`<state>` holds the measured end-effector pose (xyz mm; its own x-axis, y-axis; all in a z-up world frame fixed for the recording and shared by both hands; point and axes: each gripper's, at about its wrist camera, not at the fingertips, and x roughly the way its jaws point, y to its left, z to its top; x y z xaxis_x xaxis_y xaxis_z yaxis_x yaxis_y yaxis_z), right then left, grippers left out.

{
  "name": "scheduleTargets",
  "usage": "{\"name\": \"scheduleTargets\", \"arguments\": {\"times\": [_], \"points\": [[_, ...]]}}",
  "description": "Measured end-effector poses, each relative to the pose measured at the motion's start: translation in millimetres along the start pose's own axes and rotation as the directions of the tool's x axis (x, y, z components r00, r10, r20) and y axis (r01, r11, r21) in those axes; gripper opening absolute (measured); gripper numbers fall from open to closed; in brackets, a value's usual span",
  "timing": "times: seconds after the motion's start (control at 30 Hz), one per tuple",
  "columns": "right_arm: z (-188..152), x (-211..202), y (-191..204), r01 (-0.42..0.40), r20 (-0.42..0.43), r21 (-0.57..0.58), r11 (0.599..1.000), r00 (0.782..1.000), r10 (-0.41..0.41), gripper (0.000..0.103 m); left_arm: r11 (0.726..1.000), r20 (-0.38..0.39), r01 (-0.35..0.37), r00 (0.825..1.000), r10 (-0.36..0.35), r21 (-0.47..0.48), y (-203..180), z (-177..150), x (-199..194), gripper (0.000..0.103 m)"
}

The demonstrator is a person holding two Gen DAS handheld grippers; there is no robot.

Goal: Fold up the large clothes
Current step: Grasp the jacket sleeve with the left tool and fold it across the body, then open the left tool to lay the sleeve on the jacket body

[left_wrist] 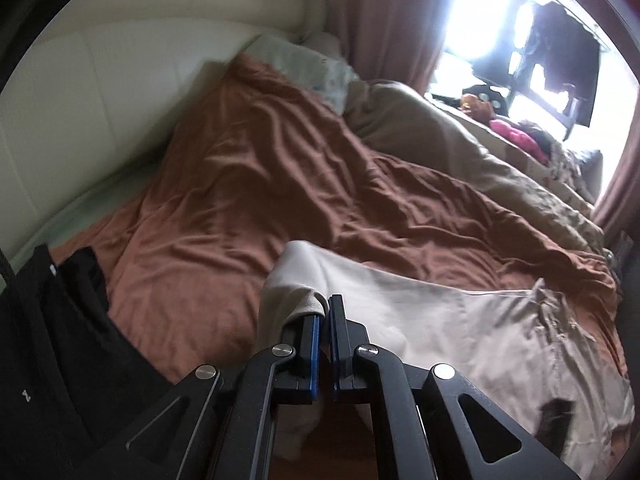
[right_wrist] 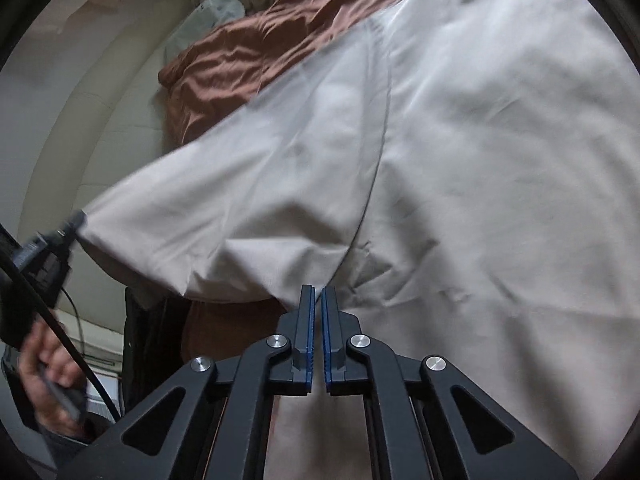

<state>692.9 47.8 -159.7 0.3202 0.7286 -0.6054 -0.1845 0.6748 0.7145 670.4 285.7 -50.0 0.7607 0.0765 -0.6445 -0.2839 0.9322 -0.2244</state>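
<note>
A large beige garment (left_wrist: 440, 320) lies spread over a brown duvet (left_wrist: 280, 180) on a bed. My left gripper (left_wrist: 325, 304) is shut on one end of it, which looks like a sleeve. The cloth is bunched over the left finger and hangs below. In the right wrist view the same garment (right_wrist: 460, 160) fills most of the picture, and its sleeve stretches left to the left gripper (right_wrist: 76, 220). My right gripper (right_wrist: 318, 290) is shut at the garment's lower edge where a seam ends. Creases fan out from its tips.
A black garment (left_wrist: 60, 320) lies at the bed's near left. A pale padded headboard (left_wrist: 100, 80) and a pillow (left_wrist: 312, 64) sit behind. A tan blanket (left_wrist: 440, 132) and assorted items line the bright window (left_wrist: 492, 12). A hand (right_wrist: 48, 364) holds the left gripper's handle.
</note>
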Motion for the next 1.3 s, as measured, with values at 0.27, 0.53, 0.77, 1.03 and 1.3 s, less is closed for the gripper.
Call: {"name": "scheduleTargets", "arguments": {"times": [0.27,0.53,0.77,1.03,1.3], "points": [[13.6,-11.8,-11.3,-0.036,-0.007,0.018,0.999,0.999,0.036,0.0,0.989,0.01,0.117,0.993,-0.118,0.088,-61.5,8.5,-36.1,0.004],[2.5,-100.4,-2.2,-0.032,0.116,0.051,0.998,0.993,0.026,0.02,0.959,-0.002,0.226,0.973,-0.229,0.171,-127.4,3.7,-65.0,0.004],[-45.6,-201.8,-9.0,0.064,0.292,0.068,0.996,0.953,-0.081,0.06,0.917,-0.035,0.293,0.955,-0.295,0.27,-187.5,-12.4,-77.0,0.004],[-101.4,-289.6,-54.7,0.125,0.356,0.196,0.973,0.915,-0.19,0.06,0.828,-0.148,0.412,0.911,-0.385,0.38,-248.3,-49.6,-69.4,0.004],[-112.8,-349.4,-82.8,0.091,0.42,0.326,0.941,0.878,-0.23,0.06,0.772,-0.37,0.517,0.844,-0.388,0.37,-292.6,-104.1,-22.9,0.006]]}}
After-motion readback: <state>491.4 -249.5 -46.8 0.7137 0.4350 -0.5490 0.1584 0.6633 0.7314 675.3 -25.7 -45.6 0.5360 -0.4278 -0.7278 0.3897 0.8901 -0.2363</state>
